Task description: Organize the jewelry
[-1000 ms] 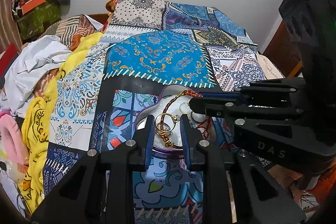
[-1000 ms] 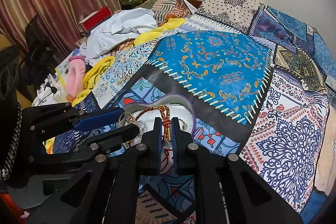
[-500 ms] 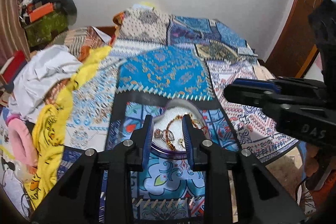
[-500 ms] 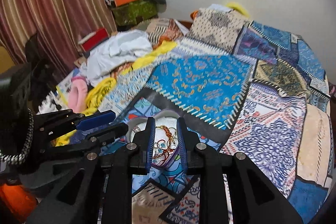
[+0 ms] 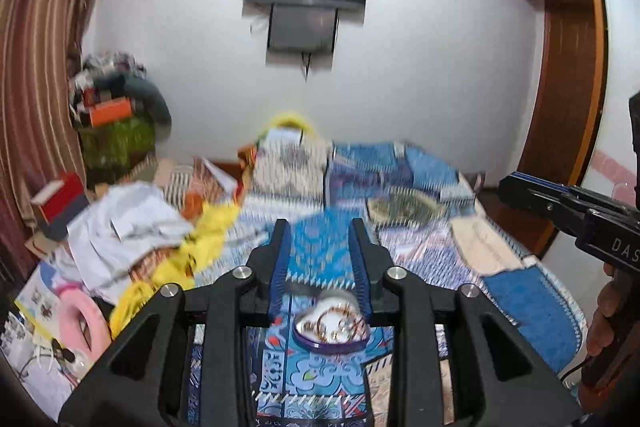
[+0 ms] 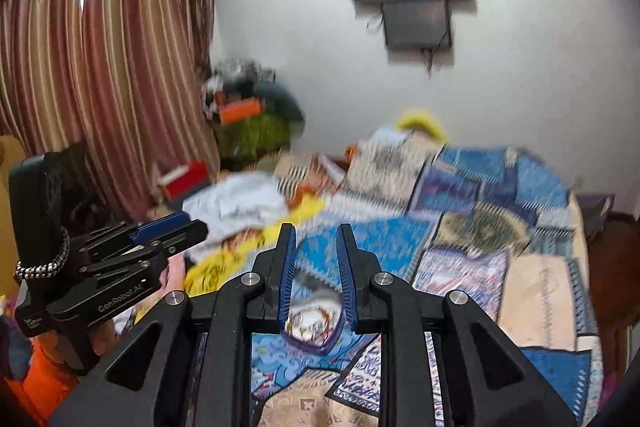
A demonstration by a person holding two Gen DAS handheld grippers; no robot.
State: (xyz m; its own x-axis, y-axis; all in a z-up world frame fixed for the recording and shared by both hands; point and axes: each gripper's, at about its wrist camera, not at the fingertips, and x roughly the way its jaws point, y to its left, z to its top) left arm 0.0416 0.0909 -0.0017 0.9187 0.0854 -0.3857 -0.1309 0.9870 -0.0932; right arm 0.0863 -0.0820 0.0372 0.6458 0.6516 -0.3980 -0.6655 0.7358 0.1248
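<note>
Patchwork bed (image 5: 516, 299), jewelry dish (image 5: 332, 341), clothes (image 5: 124, 227)

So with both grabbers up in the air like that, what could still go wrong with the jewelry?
The heart-shaped dish rests on the soft, rumpled patchwork bedspread, so it may tip. The jewelry lies in a loose pile and could tangle. The left gripper and right gripper hold nothing, and the views are blurred.

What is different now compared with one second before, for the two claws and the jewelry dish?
Both the left claw and the right claw have lifted up and back from the heart-shaped dish. Their jaws have just been opening and nothing is between them. The jewelry stays in the dish on the patterned bedspread.
</note>
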